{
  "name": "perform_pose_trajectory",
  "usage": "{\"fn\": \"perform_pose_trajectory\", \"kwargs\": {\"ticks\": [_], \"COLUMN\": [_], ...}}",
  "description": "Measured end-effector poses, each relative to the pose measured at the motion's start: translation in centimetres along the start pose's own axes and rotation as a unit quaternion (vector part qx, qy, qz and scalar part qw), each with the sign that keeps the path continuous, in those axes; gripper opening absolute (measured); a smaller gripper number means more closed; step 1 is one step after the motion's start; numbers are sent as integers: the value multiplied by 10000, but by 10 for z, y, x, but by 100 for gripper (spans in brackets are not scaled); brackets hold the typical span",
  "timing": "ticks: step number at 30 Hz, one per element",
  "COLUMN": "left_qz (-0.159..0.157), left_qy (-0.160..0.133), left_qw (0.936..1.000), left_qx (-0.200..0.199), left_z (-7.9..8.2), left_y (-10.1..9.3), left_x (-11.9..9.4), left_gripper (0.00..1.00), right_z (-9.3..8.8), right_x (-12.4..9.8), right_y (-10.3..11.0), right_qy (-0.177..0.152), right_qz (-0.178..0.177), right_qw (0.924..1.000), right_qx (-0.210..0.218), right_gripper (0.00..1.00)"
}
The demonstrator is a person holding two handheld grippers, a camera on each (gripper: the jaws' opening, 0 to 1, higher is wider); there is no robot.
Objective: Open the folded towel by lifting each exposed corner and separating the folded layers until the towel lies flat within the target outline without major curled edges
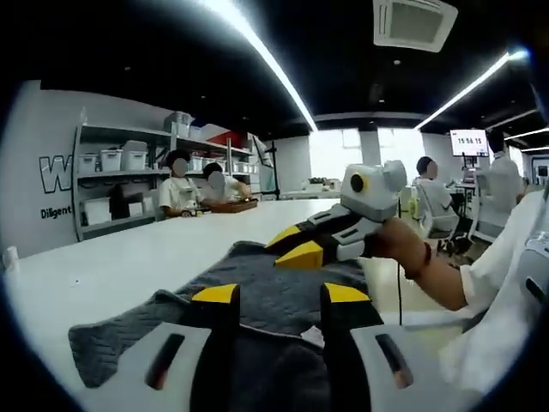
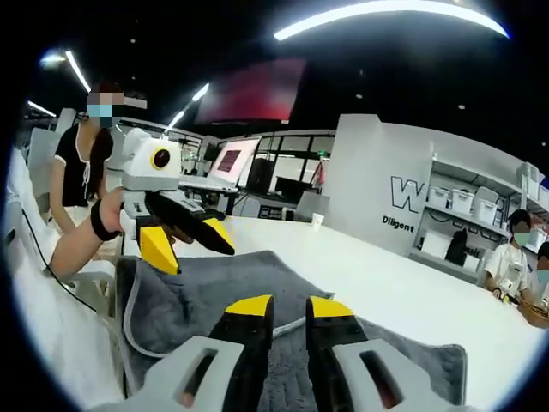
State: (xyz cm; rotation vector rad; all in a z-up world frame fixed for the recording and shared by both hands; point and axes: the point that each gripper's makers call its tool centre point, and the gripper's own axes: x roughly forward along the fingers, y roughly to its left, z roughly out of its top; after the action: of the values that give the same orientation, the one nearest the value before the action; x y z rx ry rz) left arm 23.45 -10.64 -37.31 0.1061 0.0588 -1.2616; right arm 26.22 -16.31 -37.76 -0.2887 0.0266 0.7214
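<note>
A grey quilted towel [image 1: 154,335] with a pale trim lies rumpled on the white table [image 1: 120,257], one corner reaching toward the left. My left gripper [image 1: 280,296] hovers low over the towel, jaws wide apart and nothing between them. My right gripper [image 1: 296,245] comes in from the right over the towel's far edge, held by a hand [image 1: 403,245]. In the right gripper view, my right gripper [image 2: 289,307] hangs over the towel [image 2: 197,300] with a narrow gap between its jaws, and the left gripper [image 2: 189,242] stands open over the towel's far part.
The white table [image 2: 386,275] stretches far beyond the towel. A cup [image 2: 319,220] stands at its far edge. People sit at the table's end [image 1: 202,193] beside shelves of boxes [image 1: 116,172]. A person's sleeve and arm [image 1: 497,283] lie close on the right.
</note>
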Motion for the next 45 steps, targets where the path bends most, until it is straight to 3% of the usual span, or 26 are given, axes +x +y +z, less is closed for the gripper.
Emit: {"fn": "perform_pose_trajectory", "kwargs": {"ticks": [2,8,12,19,34,36,40,45], "left_qz": [-43,-151,-214,-175,-207,-376,-380,-432], "left_qy": [-93,97,29,67,434,501,527,723], "left_qw": [9999,9998,9997,9997,9959,9953,9942,9894], "left_qx": [29,128,131,183,760,745,852,1181], "left_z": [1,-8,-8,-11,-30,-34,-37,-45], "left_y": [-4,-15,-21,-21,-36,-43,-46,-53], "left_x": [-3,-8,-9,-14,-16,-17,-20,-22], "left_gripper": [37,44,45,48,54,56,56,58], "right_z": [0,-1,-2,-4,-14,-14,-15,-20], "right_x": [2,9,15,23,38,40,44,50], "right_y": [0,-1,0,1,-3,-3,-3,-4], "right_qy": [-6,17,67,158,302,314,335,425], "right_qz": [17,31,62,101,143,150,158,166], "right_qw": [10000,10000,9999,9997,9989,9989,9987,9983], "right_qx": [36,90,96,122,316,315,344,369], "right_gripper": [9,9,9,9,9,9,9,8]}}
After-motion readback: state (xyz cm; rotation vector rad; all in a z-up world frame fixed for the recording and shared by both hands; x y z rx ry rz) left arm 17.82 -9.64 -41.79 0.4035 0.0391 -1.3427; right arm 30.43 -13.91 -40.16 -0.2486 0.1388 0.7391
